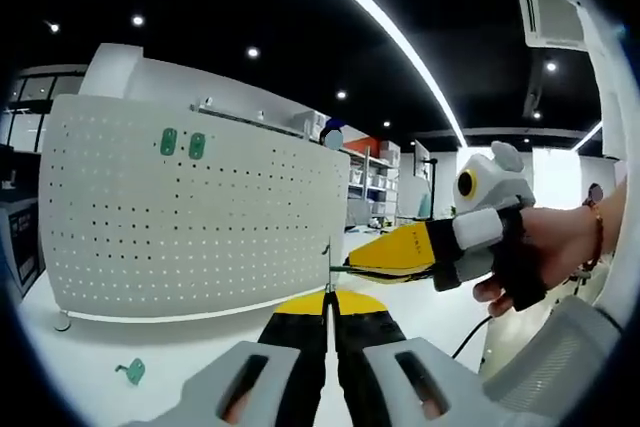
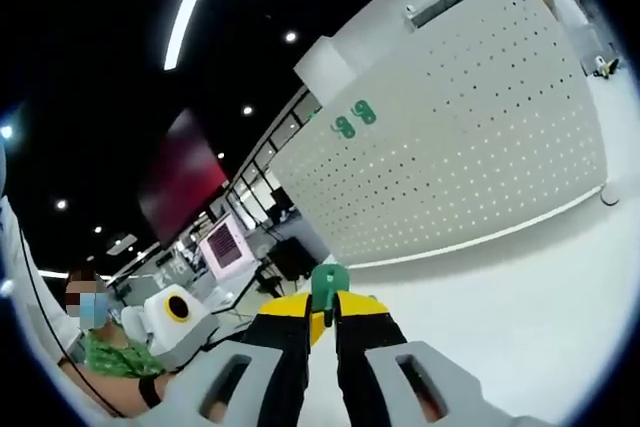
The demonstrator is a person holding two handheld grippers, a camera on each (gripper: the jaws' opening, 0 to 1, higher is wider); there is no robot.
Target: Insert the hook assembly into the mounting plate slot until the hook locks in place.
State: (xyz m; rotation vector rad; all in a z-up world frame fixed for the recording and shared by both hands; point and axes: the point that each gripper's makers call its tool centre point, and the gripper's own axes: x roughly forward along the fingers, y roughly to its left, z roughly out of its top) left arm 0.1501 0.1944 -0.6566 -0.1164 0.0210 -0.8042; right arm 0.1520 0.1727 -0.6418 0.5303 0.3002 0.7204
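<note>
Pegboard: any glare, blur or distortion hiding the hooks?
Left gripper view: pegboard bows from fisheye, evenly lit, two green hooks sharp; ceiling strip light blown out. Right gripper view: pegboard tilted, hooks small but legible, background soft.

Right gripper (image 2: 323, 332) jaws nearly together, clamped on a green hook piece (image 2: 328, 283) that stands above the yellow tips. White perforated pegboard (image 2: 470, 157) upright on white worktop (image 2: 520, 317), two green plates (image 2: 353, 119) mounted near its upper edge. Left gripper (image 2: 180, 322) at lower left
</note>
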